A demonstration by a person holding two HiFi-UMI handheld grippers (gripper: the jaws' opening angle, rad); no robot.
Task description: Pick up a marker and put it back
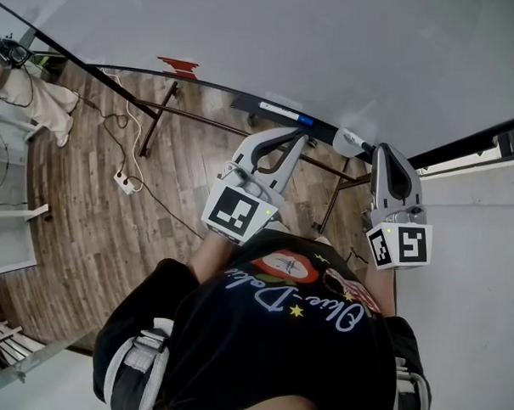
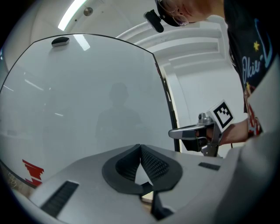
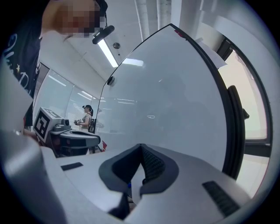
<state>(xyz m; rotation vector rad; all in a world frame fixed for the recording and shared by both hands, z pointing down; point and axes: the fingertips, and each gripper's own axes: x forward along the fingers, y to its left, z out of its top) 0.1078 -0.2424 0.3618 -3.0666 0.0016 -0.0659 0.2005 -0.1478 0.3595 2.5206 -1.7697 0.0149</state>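
Before one whiteboard (image 1: 289, 48) hang two closed claws (image 1: 297, 137) (image 1: 385, 151).

Whiteboard (image 1: 289, 48) stands ahead of the person, with a ledge (image 1: 211, 87) along its bottom edge. A marker (image 1: 282, 113) lies on the ledge. Left gripper (image 1: 296, 139) and right gripper (image 1: 383, 149) are side by side just before the ledge. The left one's tips are near the marker, the right one further right. Floor (image 1: 86, 226) lies below the board, with the stand legs (image 1: 154, 119) on it and a power strip (image 1: 124, 181) just left of them.
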